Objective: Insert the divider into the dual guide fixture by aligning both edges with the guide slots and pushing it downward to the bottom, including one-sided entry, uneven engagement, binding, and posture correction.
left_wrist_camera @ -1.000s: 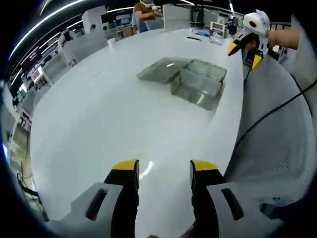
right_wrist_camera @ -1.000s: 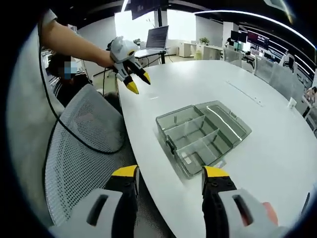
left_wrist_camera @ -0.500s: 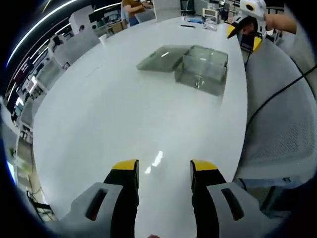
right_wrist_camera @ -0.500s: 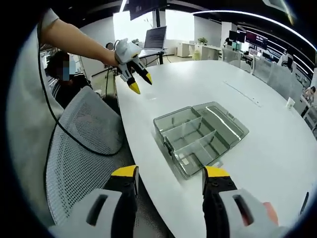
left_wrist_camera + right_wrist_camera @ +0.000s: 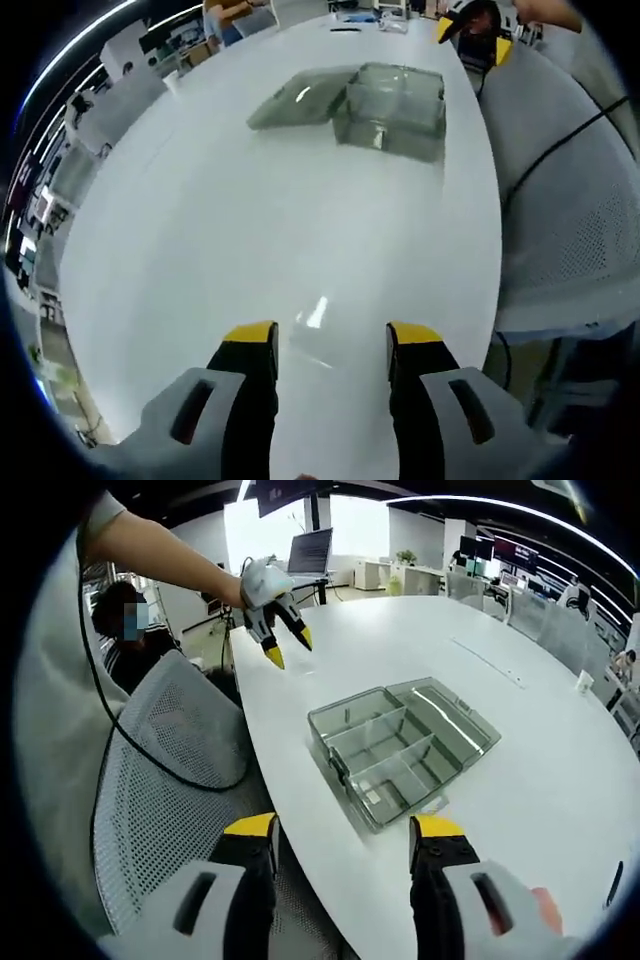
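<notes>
While both grippers hung apart from the box (image 5: pixel 400 750), the step in hand looked like reaching for the divider (image 5: pixel 318 342); it lay flat on the table (image 5: pixel 200 220), a clear sheet well short of the box, just ahead of the left gripper (image 5: pixel 332 338), whose jaws stood spread and empty. The right gripper (image 5: pixel 343 828) was likewise spread, holding nothing (its tips near the table edge). A good pick would pinch one edge squarely; the sheet's long axis seemed to run across the jaws, though glare made that hard to tell. The box's long axis ran diagonally, lid open on the far side.
</notes>
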A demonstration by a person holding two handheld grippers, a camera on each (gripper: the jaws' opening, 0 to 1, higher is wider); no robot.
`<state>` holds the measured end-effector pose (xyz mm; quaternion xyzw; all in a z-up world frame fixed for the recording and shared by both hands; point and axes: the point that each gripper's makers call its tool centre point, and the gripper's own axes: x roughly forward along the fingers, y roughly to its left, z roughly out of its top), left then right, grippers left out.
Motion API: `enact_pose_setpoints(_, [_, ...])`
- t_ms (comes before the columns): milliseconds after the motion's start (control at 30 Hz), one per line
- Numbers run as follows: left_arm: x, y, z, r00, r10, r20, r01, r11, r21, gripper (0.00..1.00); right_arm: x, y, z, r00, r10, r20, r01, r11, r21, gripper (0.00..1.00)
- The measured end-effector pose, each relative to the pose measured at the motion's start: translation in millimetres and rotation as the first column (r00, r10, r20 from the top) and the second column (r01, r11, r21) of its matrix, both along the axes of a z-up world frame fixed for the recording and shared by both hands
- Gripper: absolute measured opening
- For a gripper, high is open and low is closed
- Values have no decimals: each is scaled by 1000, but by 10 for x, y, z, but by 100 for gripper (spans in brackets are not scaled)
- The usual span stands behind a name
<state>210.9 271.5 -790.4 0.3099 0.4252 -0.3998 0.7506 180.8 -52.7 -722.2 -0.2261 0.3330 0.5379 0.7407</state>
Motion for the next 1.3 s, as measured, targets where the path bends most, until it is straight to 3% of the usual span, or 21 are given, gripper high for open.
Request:
enact_pose_setpoints(367, [52,-30,-74,994,-100,-49,101,994,36,43,20,-38,20,1000,-6,6,6,1000,-11,50])
enact_pose_setpoints(600, [28,-22,-136,981,-177,-84,184,979,84,42,39,-51,20,1000,-10,6,10,1000,-15,50])
enact_pose_setpoints(1000, [-5,21,-223,969,-208,-136,222,970,96,41,81,-78,2,1000,-19,1,19,1000,-15,49])
enact_pose_setpoints(1300, [50,8,-228,965,-221,-144,236,966,103,40,91,-87,-6,1000,-22,-3,22,1000,-17,49])
